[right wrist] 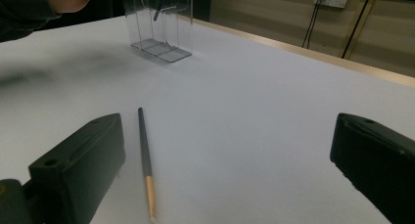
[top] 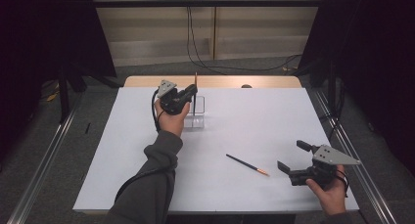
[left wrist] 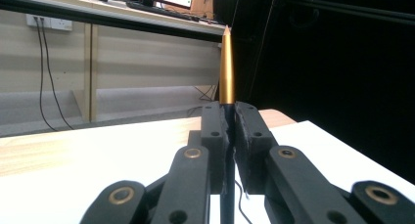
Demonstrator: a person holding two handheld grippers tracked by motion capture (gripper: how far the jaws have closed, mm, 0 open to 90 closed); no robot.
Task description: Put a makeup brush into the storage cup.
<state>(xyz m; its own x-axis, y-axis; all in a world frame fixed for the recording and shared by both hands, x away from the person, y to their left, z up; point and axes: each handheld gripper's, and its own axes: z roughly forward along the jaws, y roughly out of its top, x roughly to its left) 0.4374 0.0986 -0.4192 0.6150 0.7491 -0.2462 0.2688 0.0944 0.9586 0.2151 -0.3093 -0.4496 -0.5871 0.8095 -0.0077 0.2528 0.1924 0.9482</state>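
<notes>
right gripper [top: 289,160], near table [top: 274,116] edge: jaws wide, nothing between; loose pencil [top: 247,165] just beside. left gripper [top: 192,90]: clamped on upright pencil [left wrist: 226,62] (lower end inside clear holder [right wrist: 159,23]); bare white surface between.

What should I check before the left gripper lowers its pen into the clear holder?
1. Left gripper shut on the pen: ok, the fingers clamp its dark shaft.
2. Pen upright: ok, gold end up in the left gripper view.
3. Pen over the holder: ok in the high view; a dark tip seems to reach inside in the right gripper view.
4. Which compartment the tip is in: cannot tell.
5. Right gripper clear of the holder: ok, open, low at the table's near right.
6. Second pen clear of the work: ok, flat on the table, apart from the holder.
</notes>
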